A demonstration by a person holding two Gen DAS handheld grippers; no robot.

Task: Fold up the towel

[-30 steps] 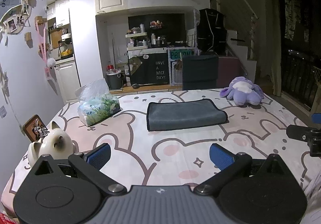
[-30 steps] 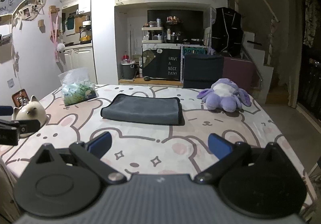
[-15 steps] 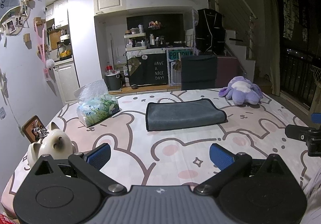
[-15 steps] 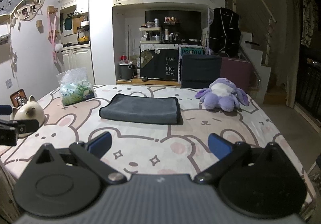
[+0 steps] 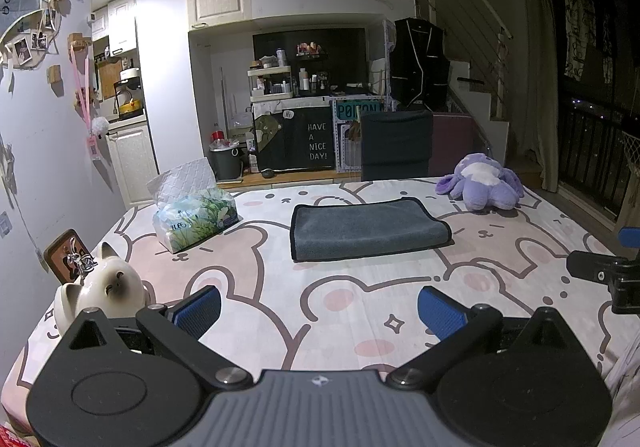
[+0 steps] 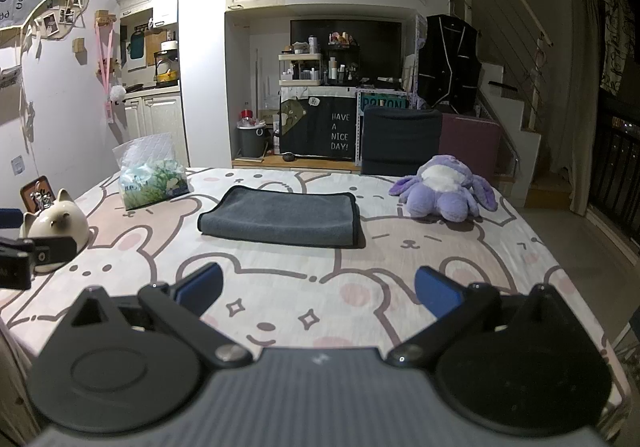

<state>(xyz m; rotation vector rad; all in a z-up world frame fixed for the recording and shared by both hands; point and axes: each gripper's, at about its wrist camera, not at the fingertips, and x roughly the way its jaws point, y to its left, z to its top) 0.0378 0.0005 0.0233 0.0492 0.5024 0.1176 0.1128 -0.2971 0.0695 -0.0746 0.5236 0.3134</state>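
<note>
A dark grey towel [image 5: 368, 229] lies folded into a flat rectangle on the rabbit-print table cover [image 5: 320, 299]; it also shows in the right wrist view [image 6: 282, 221]. My left gripper [image 5: 318, 311] is open and empty, held above the near edge, well short of the towel. My right gripper [image 6: 318, 293] is open and empty too, also near the front edge. Each gripper shows at the edge of the other's view: the right one [image 5: 608, 275], the left one [image 6: 28, 255].
A tissue pack [image 5: 196, 217] lies left of the towel. A ceramic cat figure [image 5: 102, 293] and a small frame [image 5: 66, 255] stand at the near left. A purple plush toy [image 5: 482, 187] sits at the far right. A dark chair [image 5: 396, 145] stands behind the table.
Both views have shifted slightly, with the scene drifting a little as the grippers tilt. The towel has not moved and both grippers stay open.
</note>
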